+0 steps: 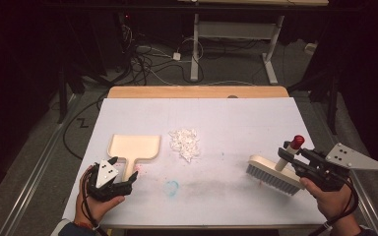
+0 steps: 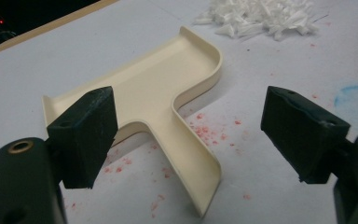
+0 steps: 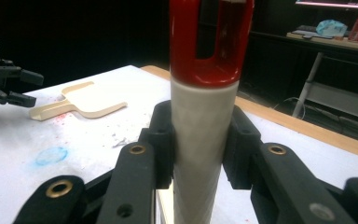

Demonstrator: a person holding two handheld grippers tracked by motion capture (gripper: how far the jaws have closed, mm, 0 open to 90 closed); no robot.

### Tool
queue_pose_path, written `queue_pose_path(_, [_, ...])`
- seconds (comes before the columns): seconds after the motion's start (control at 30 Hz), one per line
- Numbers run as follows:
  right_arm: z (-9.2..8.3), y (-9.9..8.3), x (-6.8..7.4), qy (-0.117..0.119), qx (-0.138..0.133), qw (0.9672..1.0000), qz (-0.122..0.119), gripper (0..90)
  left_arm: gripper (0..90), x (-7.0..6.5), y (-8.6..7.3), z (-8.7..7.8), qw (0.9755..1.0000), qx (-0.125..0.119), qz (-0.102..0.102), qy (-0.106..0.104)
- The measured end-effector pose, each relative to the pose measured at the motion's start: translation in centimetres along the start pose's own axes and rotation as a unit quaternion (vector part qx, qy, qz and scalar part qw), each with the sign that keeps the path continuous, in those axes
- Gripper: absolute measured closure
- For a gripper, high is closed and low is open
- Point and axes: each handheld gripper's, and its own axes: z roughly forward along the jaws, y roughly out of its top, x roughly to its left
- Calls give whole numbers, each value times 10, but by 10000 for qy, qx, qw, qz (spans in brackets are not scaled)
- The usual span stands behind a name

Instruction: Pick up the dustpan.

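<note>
Two claws at work: one carries a tool, the other is bare.
Right claw (image 1: 289, 156): clamped on the white handle of the brush (image 1: 271, 173), just under its red cap; in the right gripper view the pads press on both sides of the handle (image 3: 200, 135).
Brush position: near the right edge of the surface (image 1: 256, 113), toward the near side; bristles down and touching or all but touching the surface, I cannot tell which.
Brush axes: head runs long from the middle of the surface toward the near right corner; handle rises tilted up and away, red cap on top.
Why held so: my reading is that a grip high on the handle leaves the bristles free to sweep and keeps the claw off the surface.
Left claw (image 1: 124, 175): jaws spread wide, nothing between them; in the left gripper view the two pads stand either side of the dustpan handle without touching it.
Dustpan (image 1: 134, 147): cream, flat on the surface, left of centre; long axis runs near edge to far edge, handle (image 2: 193, 158) toward the near edge, tray toward the far edge.
Why placed so: the handle points at the left claw, so it likely can be taken straight on.
Scraps (image 1: 185, 143): loose heap of white shreds at the centre, just right of the dustpan tray, well apart from the brush.
Marks: blue smudge (image 1: 171, 187) and pink flecks near the near edge.
Step, as judged: dustpan not yet grasped; sweeping not begun.
</note>
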Motion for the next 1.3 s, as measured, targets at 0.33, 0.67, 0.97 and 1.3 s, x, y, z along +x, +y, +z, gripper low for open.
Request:
queue_pose_path(0.33, [-4,1,3,-122,39,9998,-120,700,179,-5,-3,7,9964,743,-310,-249])
queue_pose_path(0.67, [-6,1,6,-189,79,9995,-222,700,240,9,0,43,9853,1345,-1056,3])
queue_pose_path(0.97, [-4,-1,4,-220,68,9996,-169,700,398,20,7,57,9810,1452,-1288,-28])
queue_pose_path(1.3, [-2,-2,4,-182,89,9997,-121,700,635,32,12,59,9784,1629,-1262,-137])
